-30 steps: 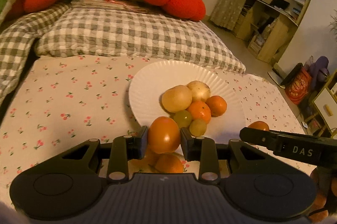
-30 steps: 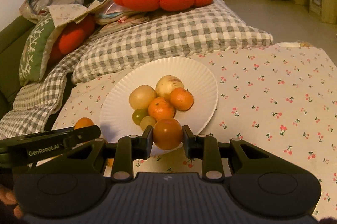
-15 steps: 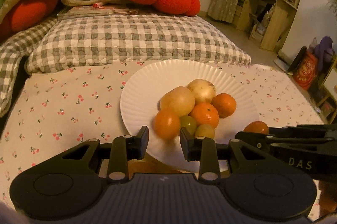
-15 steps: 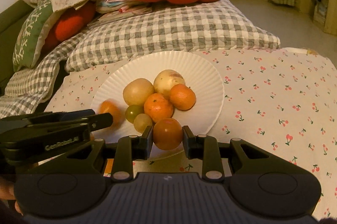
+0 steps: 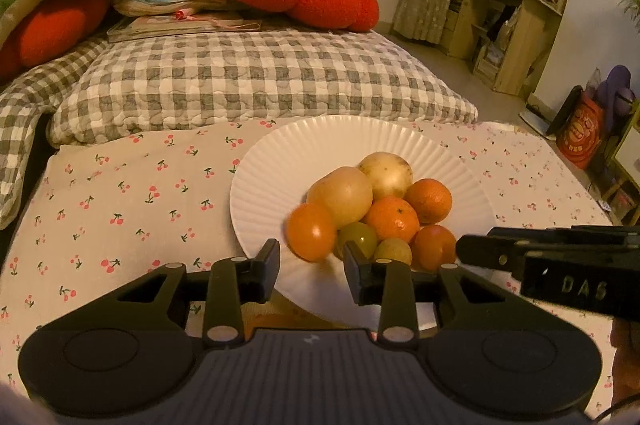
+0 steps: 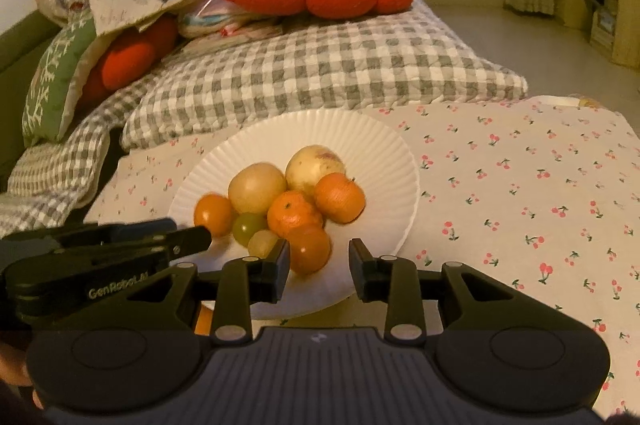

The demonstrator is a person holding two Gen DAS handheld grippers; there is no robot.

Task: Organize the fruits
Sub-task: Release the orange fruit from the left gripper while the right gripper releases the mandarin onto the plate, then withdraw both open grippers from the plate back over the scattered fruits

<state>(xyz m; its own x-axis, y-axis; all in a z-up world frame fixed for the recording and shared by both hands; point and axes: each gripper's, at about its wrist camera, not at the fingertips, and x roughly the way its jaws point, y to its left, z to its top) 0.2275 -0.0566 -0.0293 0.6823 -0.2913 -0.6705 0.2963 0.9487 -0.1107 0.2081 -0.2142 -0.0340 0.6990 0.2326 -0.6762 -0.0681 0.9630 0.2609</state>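
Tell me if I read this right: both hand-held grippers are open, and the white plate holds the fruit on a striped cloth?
Not quite: the cloth is not striped; it has a small cherry print, as the right wrist view shows. The rest holds: the left hand-held gripper and right hand-held gripper are both open, and the fruit sits on the white plate.

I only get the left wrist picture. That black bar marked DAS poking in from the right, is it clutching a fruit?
Observer: No. That's the right gripper; its own camera shows the jaws apart, with the nearest orange lying on the plate between them.
Visitor: Is the orange touching it?
Observer: It sits close by one finger, with a clear gap to the other.
Visitor: Does my gripper carry lettering too?
Observer: Yes, the left gripper reads GenRobot.AI along its side.
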